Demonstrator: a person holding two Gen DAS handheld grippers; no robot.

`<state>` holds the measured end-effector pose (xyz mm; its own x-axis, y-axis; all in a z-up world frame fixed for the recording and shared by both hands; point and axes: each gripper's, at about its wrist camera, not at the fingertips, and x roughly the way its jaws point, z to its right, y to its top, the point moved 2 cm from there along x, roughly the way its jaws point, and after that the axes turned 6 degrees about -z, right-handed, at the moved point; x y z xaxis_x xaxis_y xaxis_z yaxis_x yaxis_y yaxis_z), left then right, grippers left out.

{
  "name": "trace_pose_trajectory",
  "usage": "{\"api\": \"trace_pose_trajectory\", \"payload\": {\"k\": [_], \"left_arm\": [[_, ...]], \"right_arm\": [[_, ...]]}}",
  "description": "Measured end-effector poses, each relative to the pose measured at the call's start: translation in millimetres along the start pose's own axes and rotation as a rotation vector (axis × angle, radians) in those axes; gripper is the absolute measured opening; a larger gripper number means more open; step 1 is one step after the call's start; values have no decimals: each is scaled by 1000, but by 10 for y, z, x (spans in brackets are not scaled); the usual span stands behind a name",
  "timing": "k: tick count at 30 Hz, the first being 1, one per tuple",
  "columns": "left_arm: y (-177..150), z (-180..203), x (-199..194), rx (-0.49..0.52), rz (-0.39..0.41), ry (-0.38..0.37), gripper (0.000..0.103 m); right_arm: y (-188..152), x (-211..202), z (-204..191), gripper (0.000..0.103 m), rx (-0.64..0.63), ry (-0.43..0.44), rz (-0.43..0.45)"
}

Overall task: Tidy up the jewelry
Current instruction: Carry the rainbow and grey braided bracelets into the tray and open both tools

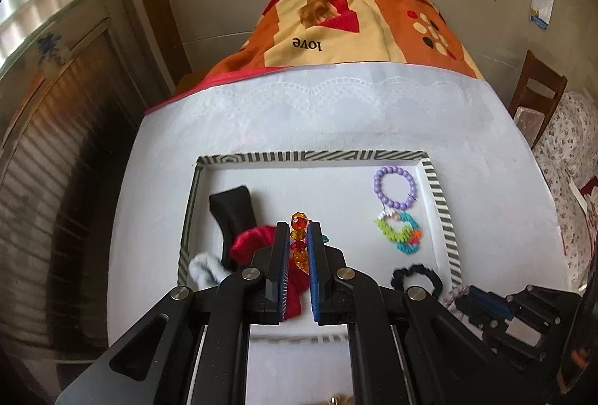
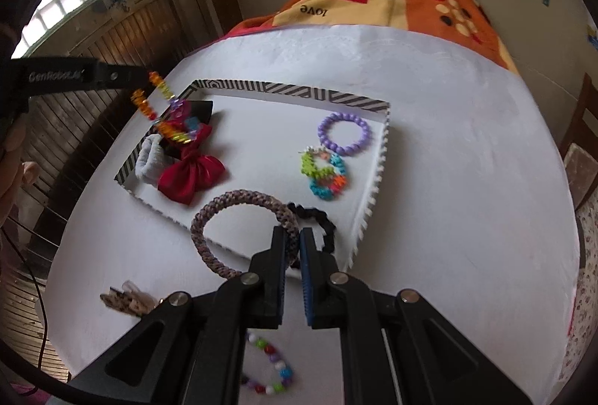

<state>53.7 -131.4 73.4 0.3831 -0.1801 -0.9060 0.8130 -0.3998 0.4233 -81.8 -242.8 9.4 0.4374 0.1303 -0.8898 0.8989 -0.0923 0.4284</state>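
A: Start at the left gripper (image 1: 298, 236). What is it doing?

B: Its jaws are clamped on an orange-and-red beaded bracelet (image 1: 298, 235), pinched near the tips, beads showing above and below the pads. In the right wrist view the same bracelet dangles at the upper left of the frame, over the left corner of the tray.

A: And what lies beyond it?

B: The striped-rim tray (image 1: 437, 188) sits directly ahead and below. The red bow (image 1: 248, 240) and black hair clip (image 1: 231, 206) fill its left side just under the bracelet; the purple bead bracelet (image 1: 394, 186) and multicolour woven bracelet (image 1: 400, 231) lie at centre right of the frame.

A: The right gripper (image 2: 299, 242)?

B: Closed on a braided grey-pink ring bracelet (image 2: 243, 229). The ring hangs out to the left of the jaws, across the tray's near edge, with the black scrunchie (image 2: 317, 221) just behind the tips.

A: So which way must each go?

B: I judge the right one nearer: the other bracelets lie just up and right of it in its frame, inside the tray. The left one would have to cross rightwards, away from the hair accessories.

A: Anything not yet in the tray?

B: A mixed-colour bead bracelet (image 2: 269, 364) and a patterned clip (image 2: 127, 300) lie on the white tabletop (image 2: 467, 180), at the bottom of the frame.
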Motion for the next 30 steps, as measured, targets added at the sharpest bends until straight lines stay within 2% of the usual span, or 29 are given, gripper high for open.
{"api": "trace_pose_trajectory", "payload": {"k": [13, 16, 21, 30], "left_arm": [[503, -8, 776, 22, -60, -33, 0], [582, -94, 994, 4, -82, -21, 0], [602, -359, 1348, -53, -134, 13, 0], [504, -651, 1560, -127, -165, 31, 0]], "right_arm": [[278, 607, -1, 8, 13, 1, -88], [323, 746, 1, 8, 17, -6, -113], [435, 964, 12, 8, 20, -9, -149], [689, 1287, -89, 8, 3, -43, -184]]}}
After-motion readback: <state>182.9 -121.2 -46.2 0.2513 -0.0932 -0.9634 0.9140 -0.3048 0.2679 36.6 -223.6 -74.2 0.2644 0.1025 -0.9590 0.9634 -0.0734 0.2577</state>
